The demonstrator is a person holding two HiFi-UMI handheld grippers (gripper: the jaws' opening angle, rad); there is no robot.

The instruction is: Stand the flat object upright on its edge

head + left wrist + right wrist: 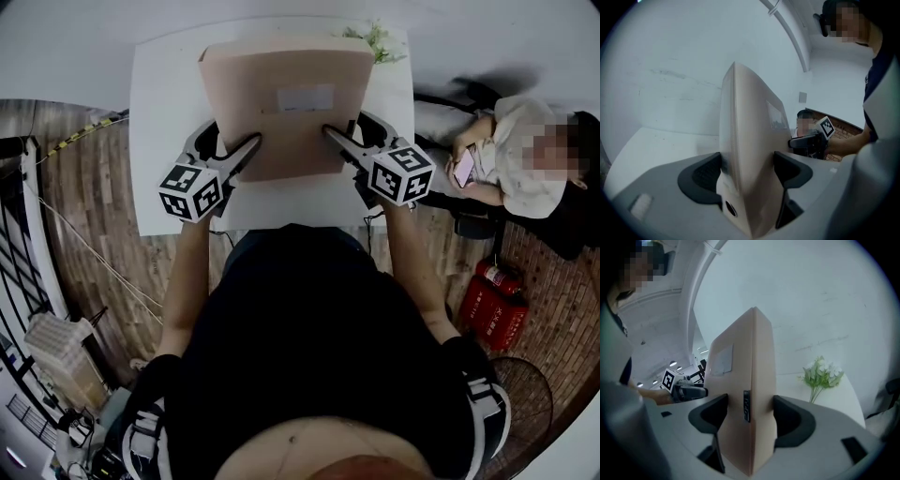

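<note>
**As Two Grippers Clamp Its Edges, Flat Box Tilts Over Table**

While the left gripper (pixel 248 148) pinches the left edge of the flat tan box (pixel 286 70), the box leans over the white table (pixel 164 112), its labelled face turned up toward the person holding it. The right gripper (pixel 333 134) is clamped on the opposite edge. Farther right, a sprig of white flowers (pixel 375 39) sits at the table's far corner.

Both forearms reach forward, roughly parallel. Left gripper (pixel 246 148) and right gripper (pixel 337 137) angle inward toward each other, tips pointing slightly down. Each gripper's jaws clamp one side edge of the box (pixel 281 103), pads against both faces.
</note>
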